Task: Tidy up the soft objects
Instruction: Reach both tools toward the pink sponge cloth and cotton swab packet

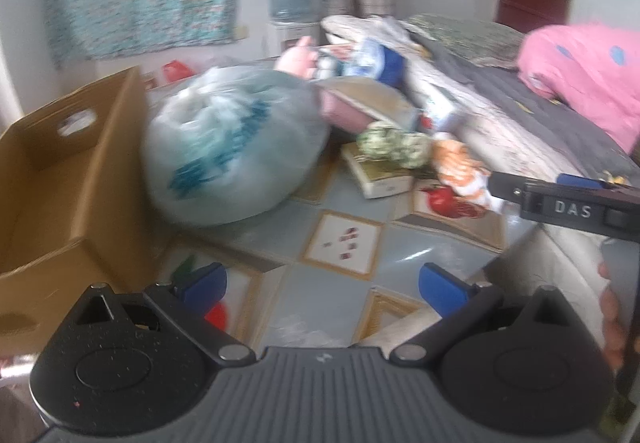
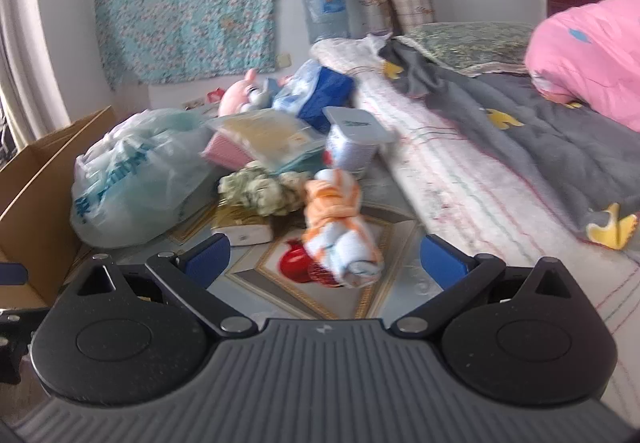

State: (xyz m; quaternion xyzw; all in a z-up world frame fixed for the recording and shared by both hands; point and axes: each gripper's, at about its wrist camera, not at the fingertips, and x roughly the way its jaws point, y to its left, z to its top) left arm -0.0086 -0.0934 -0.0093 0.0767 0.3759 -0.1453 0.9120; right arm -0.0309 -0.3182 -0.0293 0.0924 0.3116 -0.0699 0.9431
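An orange and white soft toy (image 2: 340, 227) lies on the patterned floor mat, just ahead of my right gripper (image 2: 326, 261), which is open and empty. A green and white crumpled cloth (image 2: 260, 191) lies behind the toy on a book. Both also show in the left wrist view: the toy (image 1: 460, 171) and the cloth (image 1: 396, 143). My left gripper (image 1: 322, 289) is open and empty above the floor mat. A pink plush (image 2: 240, 95) sits at the back. An open cardboard box (image 1: 60, 179) stands on the left.
A full plastic bag (image 1: 232, 147) sits beside the box. A pink packet (image 2: 260, 139), a white tub (image 2: 356, 143) and a blue bag (image 2: 320, 91) crowd the back. A mattress with a grey blanket (image 2: 520, 139) and pink quilt (image 2: 592, 55) lies on the right.
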